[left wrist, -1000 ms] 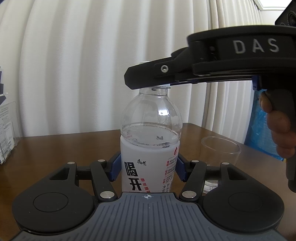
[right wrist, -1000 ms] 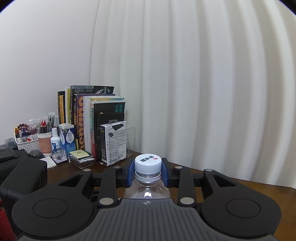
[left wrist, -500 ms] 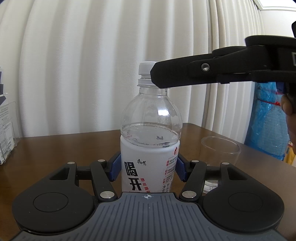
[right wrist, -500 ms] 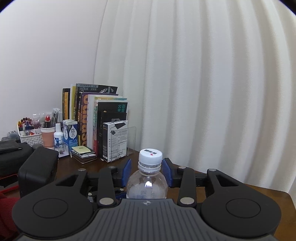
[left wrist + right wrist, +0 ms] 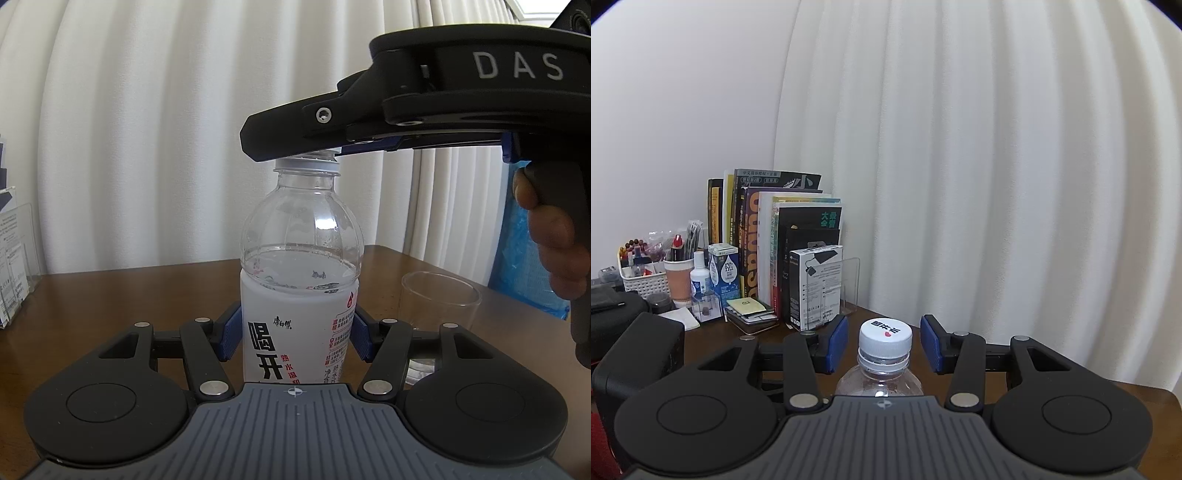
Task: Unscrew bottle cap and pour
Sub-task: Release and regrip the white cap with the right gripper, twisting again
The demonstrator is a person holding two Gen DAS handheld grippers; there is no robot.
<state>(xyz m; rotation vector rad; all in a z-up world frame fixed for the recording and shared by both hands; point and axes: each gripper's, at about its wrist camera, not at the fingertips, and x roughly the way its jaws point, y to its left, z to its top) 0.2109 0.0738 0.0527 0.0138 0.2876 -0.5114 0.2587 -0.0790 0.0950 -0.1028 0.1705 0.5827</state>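
The bottle point(image 5: 299, 295) stands upright on the wooden table point(image 5: 110, 295), its long axis vertical, partly filled with water, and the white cap point(image 5: 885, 336) is on its neck. The left gripper point(image 5: 295, 338) clamps the labelled body from both sides, blue pads pressed flat on the label, so the bottle is fixed in place. The right gripper point(image 5: 884, 339) comes in from the side at cap height, nearly level, its fingers crossing the bottle's axis at a right angle. The cap sits dead centre between its two blue pads point(image 5: 837, 344), with a clear gap on each side; these jaws are opening and nothing is pinched. So the cap lies straight ahead between the right fingers, and this hand is the one placed to work it. My judgement: the cap is not yet off, and the next grip needs the pads to close squarely on its ribbed side. An empty clear cup point(image 5: 439, 306) stands just beside the bottle, on the right in the left camera's view, ready for pouring.
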